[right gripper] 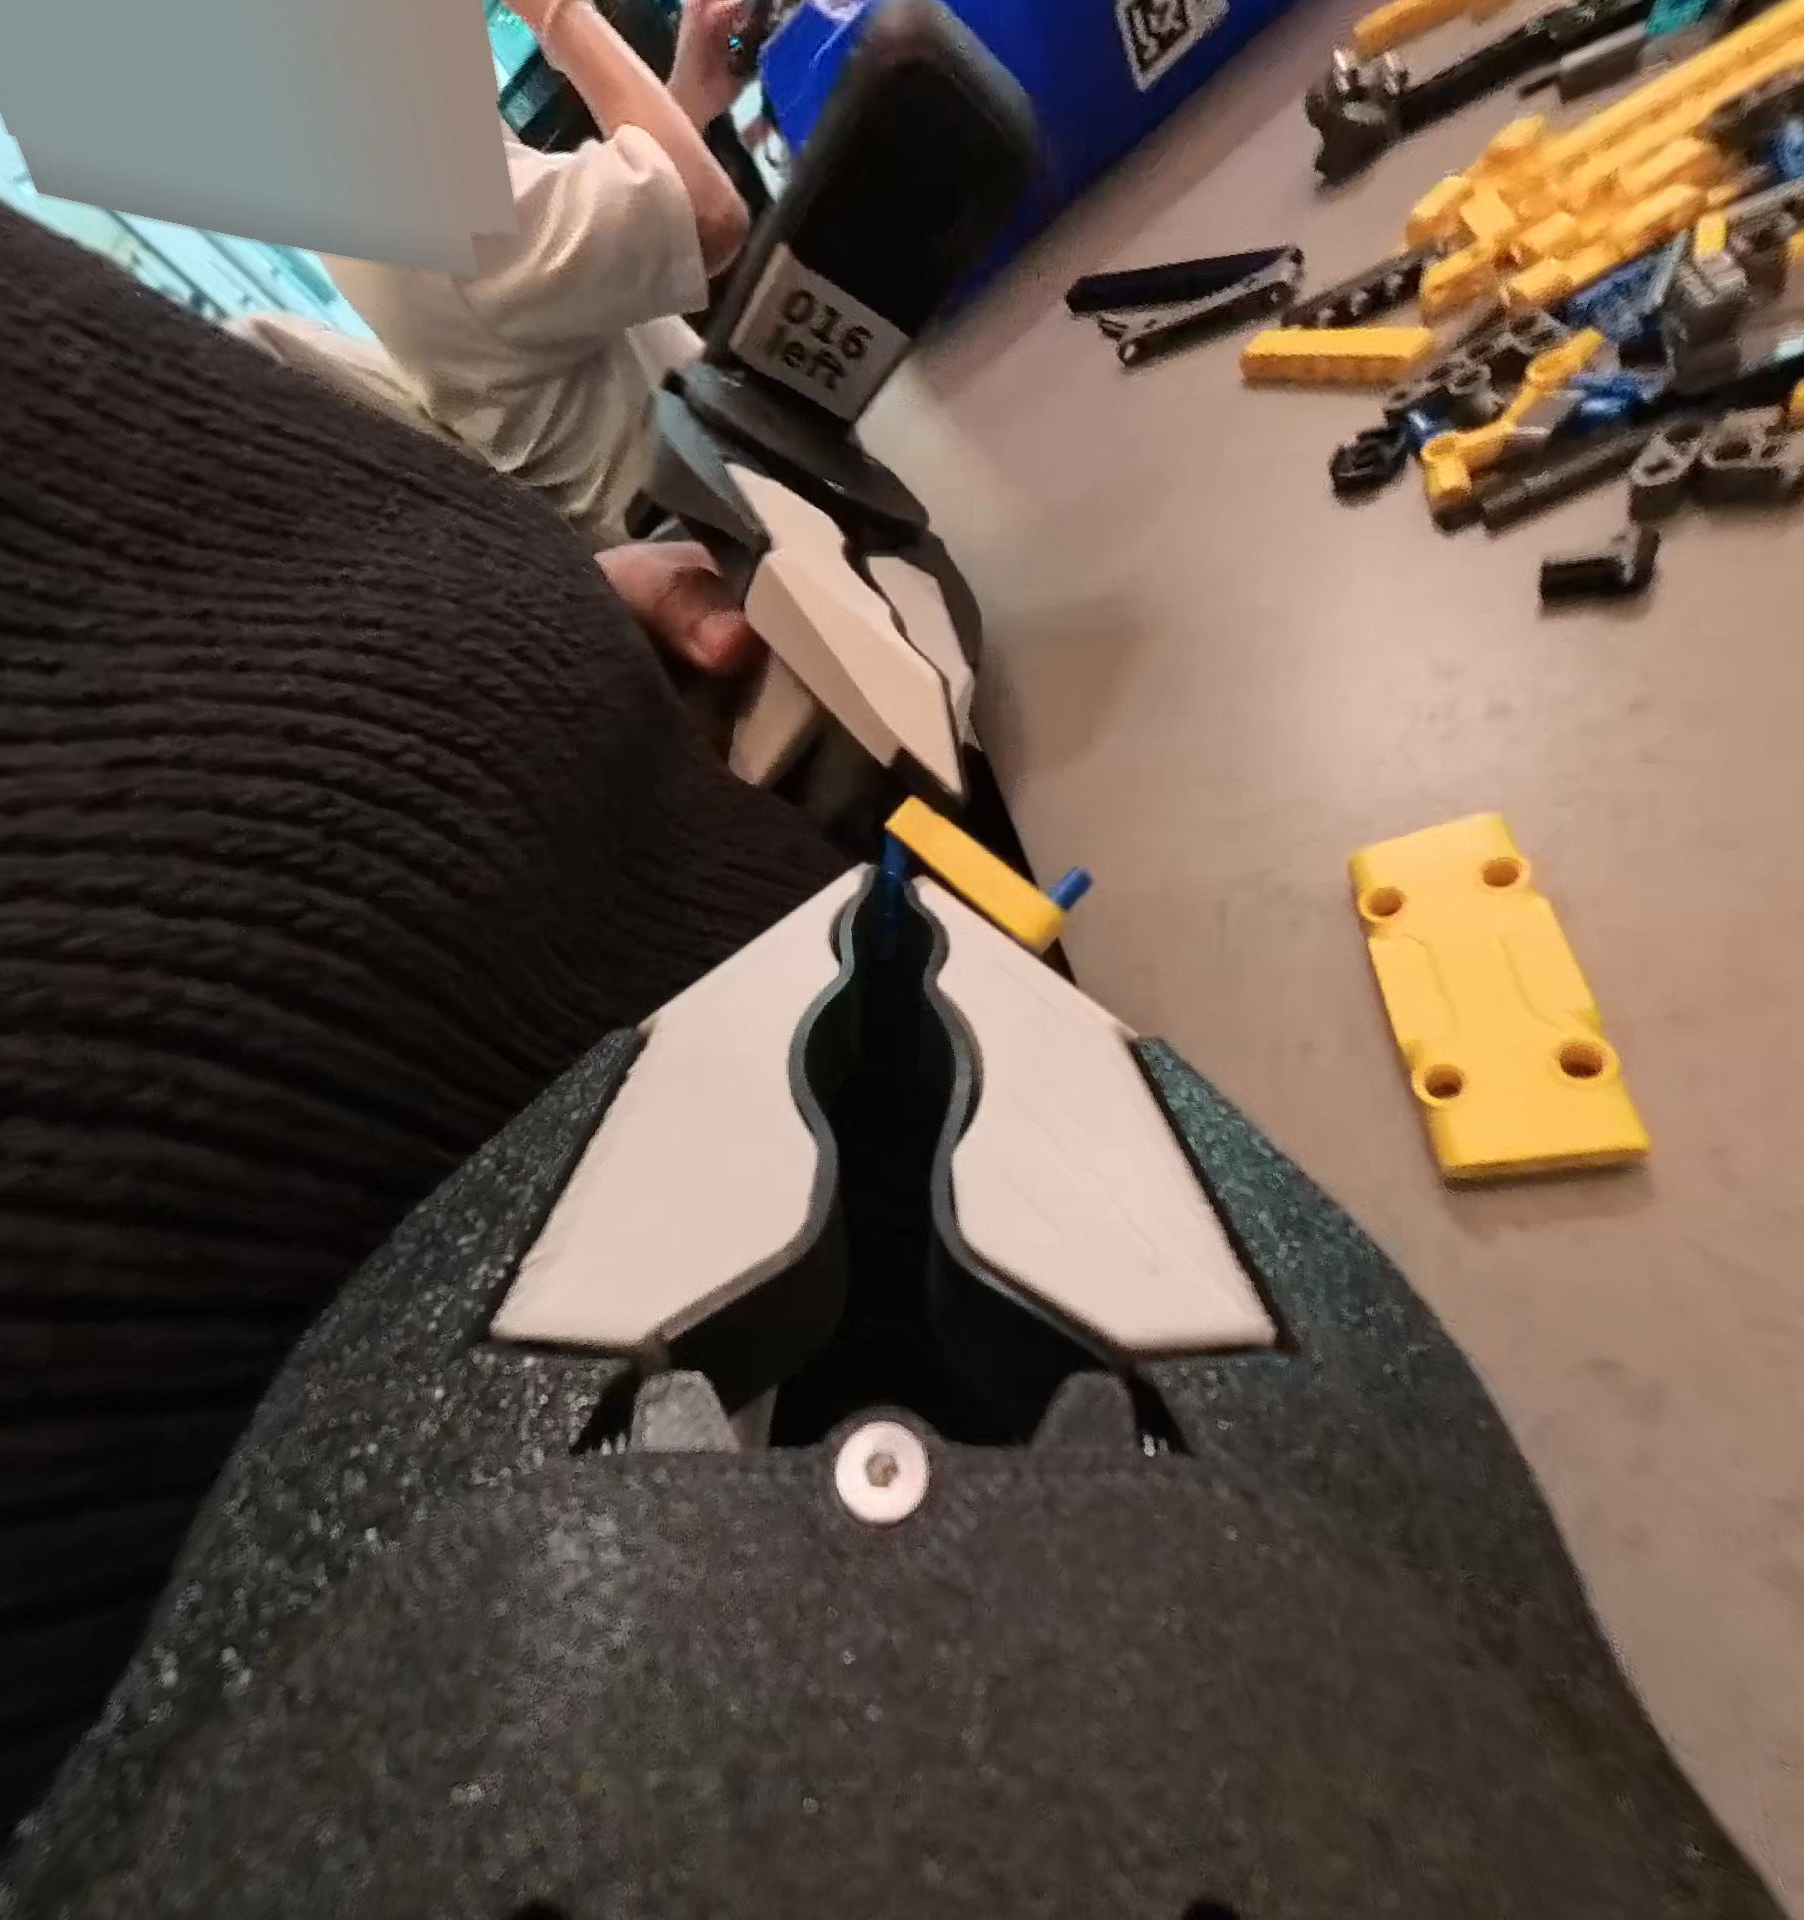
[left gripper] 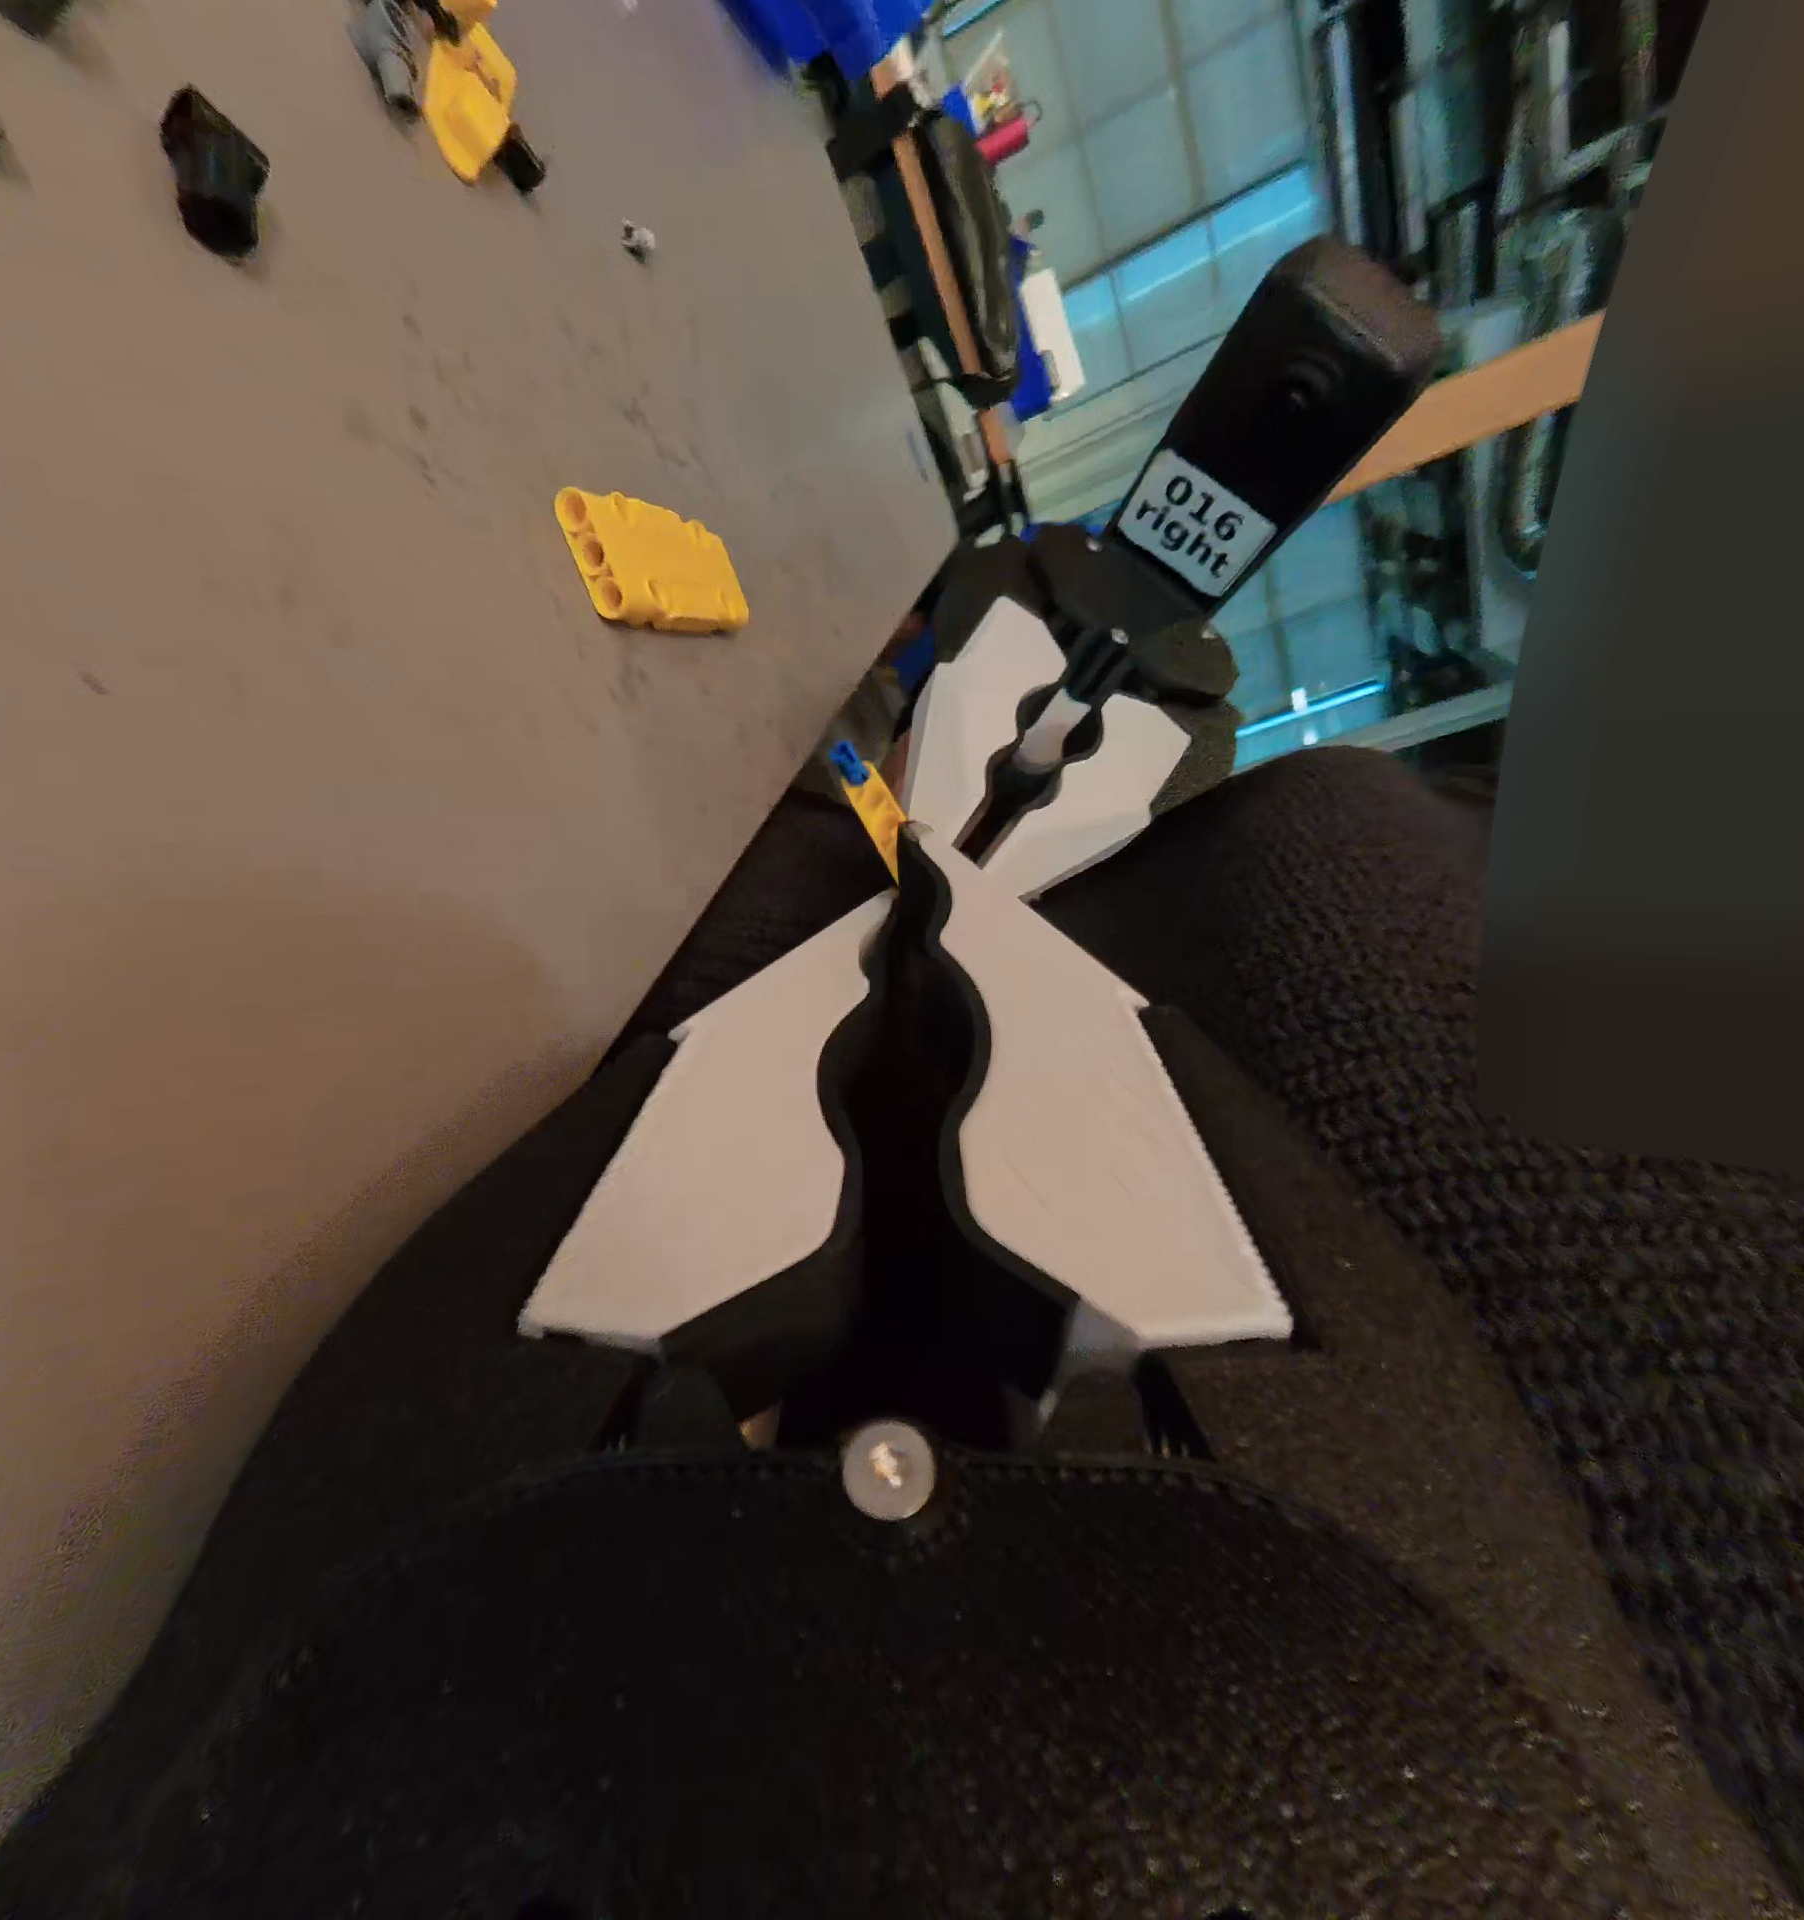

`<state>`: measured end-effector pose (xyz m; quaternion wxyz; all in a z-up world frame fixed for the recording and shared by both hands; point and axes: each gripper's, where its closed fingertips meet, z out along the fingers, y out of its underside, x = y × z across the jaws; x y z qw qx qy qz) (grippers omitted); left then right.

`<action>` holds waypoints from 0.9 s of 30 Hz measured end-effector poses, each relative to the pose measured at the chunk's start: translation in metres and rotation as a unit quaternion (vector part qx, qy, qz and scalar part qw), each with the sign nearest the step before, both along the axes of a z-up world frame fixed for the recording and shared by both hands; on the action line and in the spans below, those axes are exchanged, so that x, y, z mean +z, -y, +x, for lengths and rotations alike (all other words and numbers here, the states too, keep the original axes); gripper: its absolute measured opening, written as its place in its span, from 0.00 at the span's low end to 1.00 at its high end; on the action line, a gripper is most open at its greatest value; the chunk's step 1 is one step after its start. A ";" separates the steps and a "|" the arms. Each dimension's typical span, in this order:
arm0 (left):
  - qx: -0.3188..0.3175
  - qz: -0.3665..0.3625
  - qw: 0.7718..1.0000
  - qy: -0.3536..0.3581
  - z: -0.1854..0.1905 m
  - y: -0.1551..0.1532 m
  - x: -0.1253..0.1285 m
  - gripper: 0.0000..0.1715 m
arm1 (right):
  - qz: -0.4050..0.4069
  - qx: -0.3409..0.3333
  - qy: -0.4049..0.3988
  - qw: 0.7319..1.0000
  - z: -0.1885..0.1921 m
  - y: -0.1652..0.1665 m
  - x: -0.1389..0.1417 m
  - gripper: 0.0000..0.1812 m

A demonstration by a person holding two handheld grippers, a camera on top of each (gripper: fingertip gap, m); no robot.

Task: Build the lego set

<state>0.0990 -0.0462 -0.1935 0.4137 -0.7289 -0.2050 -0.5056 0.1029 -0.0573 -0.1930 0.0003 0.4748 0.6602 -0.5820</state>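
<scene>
Pin fitting: yellow beam (right gripper: pixel 976 883) clenched in left tool (right gripper: pixel 919 790); blue pin (right gripper: pixel 893 888) clenched in right tool (right gripper: pixel 893 904), to be aligned with a hole.

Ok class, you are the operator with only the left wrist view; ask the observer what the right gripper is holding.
Observer: The right gripper has its jaws shut on a small blue plastic pin.
Operator: Does it reach the piece my gripper holds?
Observer: Its far end meets the short yellow plastic beam in the left gripper; seating unclear.
Operator: Any spare parts?
Observer: A pile of yellow and black plastic beams lies beyond the flat yellow panel.
</scene>
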 end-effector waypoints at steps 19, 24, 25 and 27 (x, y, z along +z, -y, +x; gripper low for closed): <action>0.075 -0.076 0.936 -0.336 -0.055 -0.003 -0.026 0.09 | 0.038 -0.072 0.061 0.995 -0.020 -0.024 -0.023 0.02; 0.033 -0.021 0.933 -0.359 -0.032 -0.005 -0.018 0.13 | 0.088 -0.078 0.051 0.992 -0.018 -0.031 -0.028 0.02; 0.032 -0.015 0.927 -0.374 -0.031 -0.006 -0.018 0.15 | 0.104 -0.078 0.049 0.990 -0.017 -0.034 -0.029 0.02; 0.032 -0.007 0.911 -0.411 -0.034 -0.009 -0.017 0.22 | 0.137 -0.074 0.044 0.987 -0.013 -0.039 -0.032 0.02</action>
